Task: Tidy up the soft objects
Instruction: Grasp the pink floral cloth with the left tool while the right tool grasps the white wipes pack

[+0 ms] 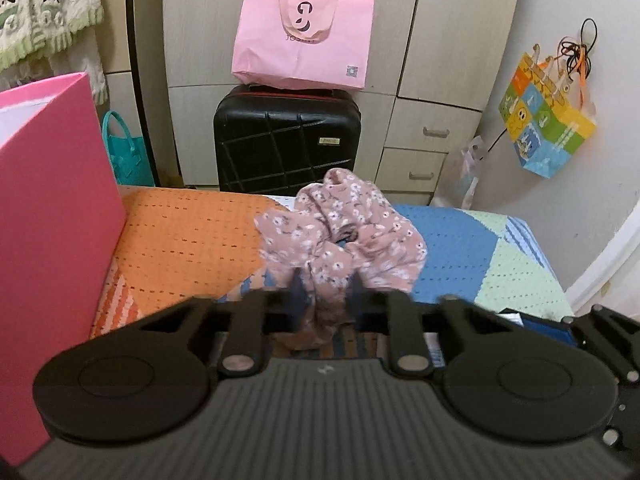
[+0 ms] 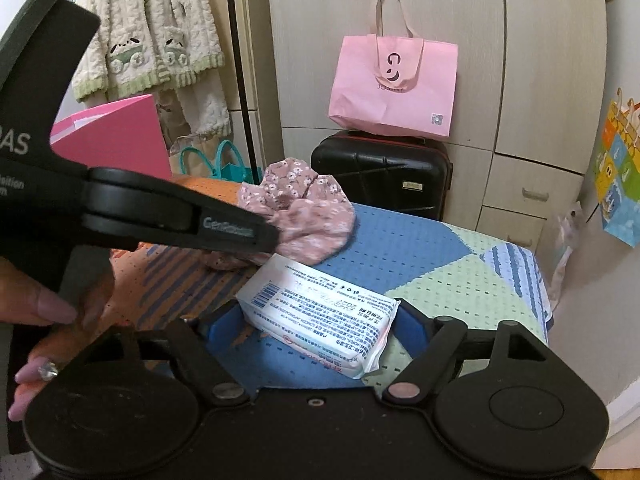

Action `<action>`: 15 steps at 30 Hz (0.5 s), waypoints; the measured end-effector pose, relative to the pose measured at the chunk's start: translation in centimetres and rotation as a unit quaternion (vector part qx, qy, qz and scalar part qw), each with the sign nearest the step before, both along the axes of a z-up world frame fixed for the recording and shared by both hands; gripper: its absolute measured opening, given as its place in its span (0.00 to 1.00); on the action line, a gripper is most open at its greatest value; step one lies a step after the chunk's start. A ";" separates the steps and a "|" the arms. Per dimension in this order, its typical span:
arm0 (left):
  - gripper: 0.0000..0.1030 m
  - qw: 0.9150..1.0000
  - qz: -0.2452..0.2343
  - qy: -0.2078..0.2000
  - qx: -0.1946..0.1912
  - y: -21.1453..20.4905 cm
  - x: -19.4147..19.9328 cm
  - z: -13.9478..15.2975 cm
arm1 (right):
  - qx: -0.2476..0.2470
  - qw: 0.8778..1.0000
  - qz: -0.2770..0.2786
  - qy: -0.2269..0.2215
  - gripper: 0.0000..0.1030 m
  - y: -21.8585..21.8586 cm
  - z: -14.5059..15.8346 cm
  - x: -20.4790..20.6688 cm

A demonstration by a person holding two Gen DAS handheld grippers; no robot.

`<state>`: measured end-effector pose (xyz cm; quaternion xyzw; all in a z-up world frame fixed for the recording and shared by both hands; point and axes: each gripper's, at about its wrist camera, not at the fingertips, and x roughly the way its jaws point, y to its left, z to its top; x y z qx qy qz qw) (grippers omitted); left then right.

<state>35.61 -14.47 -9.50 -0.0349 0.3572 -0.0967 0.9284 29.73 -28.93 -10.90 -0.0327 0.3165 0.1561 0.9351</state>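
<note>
Floral pink cloth [image 1: 340, 236] sits clamped in left claw [image 1: 326, 300] (arm marked "Gen"); right claw [image 2: 320, 320] gapes.

An upright bright pink paper bag [image 1: 52, 216] blocked the left edge of the patchwork quilted bed cover [image 1: 188, 236]. A crumpled pink floral fabric scrunchie [image 1: 340, 232] and, nearer, a white printed soft packet [image 2: 320, 316] filled the middle. The orange patch and the blue and green right side lay open.
</note>
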 end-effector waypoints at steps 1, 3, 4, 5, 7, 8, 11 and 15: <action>0.15 1.000 0.002 -0.001 -0.006 0.2 -0.1 0.1 | 0.001 1.000 -0.003 0.000 0.81 -0.1 0.0 0.0; 0.15 1.000 0.006 -0.001 -0.016 0.4 -0.3 0.2 | 0.000 1.000 -0.008 0.000 0.81 -0.2 0.1 -0.1; 0.15 1.000 0.009 -0.002 -0.020 0.5 -0.4 0.1 | -0.003 1.000 -0.011 0.000 0.81 -0.2 0.2 -0.3; 0.15 1.000 0.010 -0.004 -0.024 0.7 -0.6 0.2 | -0.004 1.000 -0.015 -0.001 0.81 -0.3 0.2 -0.4; 0.15 0.999 0.011 -0.006 -0.037 1.1 -1.1 0.3 | -0.004 1.000 -0.021 -0.002 0.81 -0.5 0.2 -0.8; 0.15 0.999 0.011 -0.008 -0.044 1.2 -1.3 0.4 | -0.003 1.000 -0.024 -0.001 0.81 -0.7 0.2 -0.9; 0.15 0.998 0.010 -0.017 -0.053 1.8 -2.2 0.9 | 0.005 0.999 -0.035 -0.004 0.81 -1.3 0.4 -1.5; 0.15 0.998 0.010 -0.021 -0.061 2.3 -3.4 1.2 | 0.009 0.999 -0.043 -0.007 0.81 -1.8 0.7 -2.4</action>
